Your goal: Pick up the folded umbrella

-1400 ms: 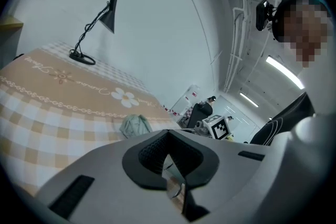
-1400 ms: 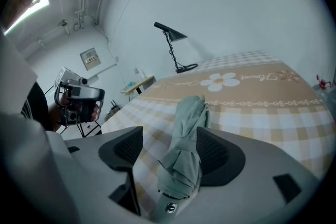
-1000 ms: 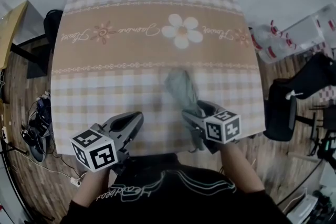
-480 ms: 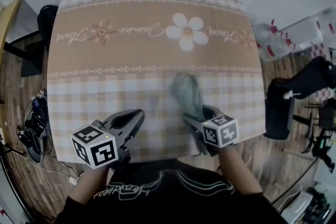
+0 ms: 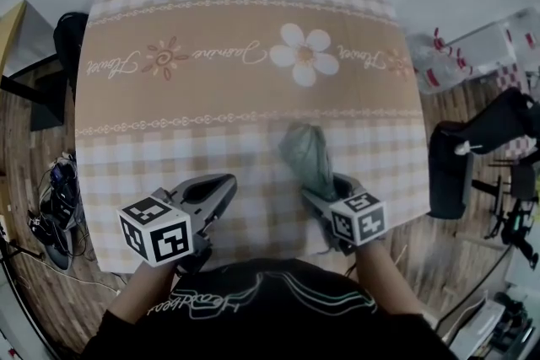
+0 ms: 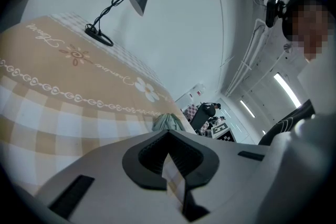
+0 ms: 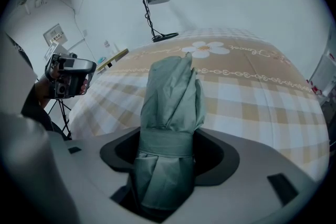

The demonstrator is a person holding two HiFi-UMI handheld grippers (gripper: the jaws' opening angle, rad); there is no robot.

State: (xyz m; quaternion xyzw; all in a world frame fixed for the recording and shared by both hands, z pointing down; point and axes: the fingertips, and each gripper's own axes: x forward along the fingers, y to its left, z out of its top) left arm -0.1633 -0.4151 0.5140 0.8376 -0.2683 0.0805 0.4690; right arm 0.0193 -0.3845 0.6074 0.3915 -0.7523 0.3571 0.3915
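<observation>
Sage-green folded umbrella [image 5: 305, 152] hasn't shifted; it lies between the jaws of your right gripper [image 5: 325, 183], which are closing in. Your left gripper [image 5: 224, 183] stays pinched together, empty.

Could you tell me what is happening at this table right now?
A person holds a gripper in each hand over a table under a beige checked, flower-printed cloth. The right gripper has its jaws either side of the folded grey-green fabric umbrella lying on the cloth and is closing them, not yet pressing it. The left gripper hovers nearby, shut and empty.
</observation>
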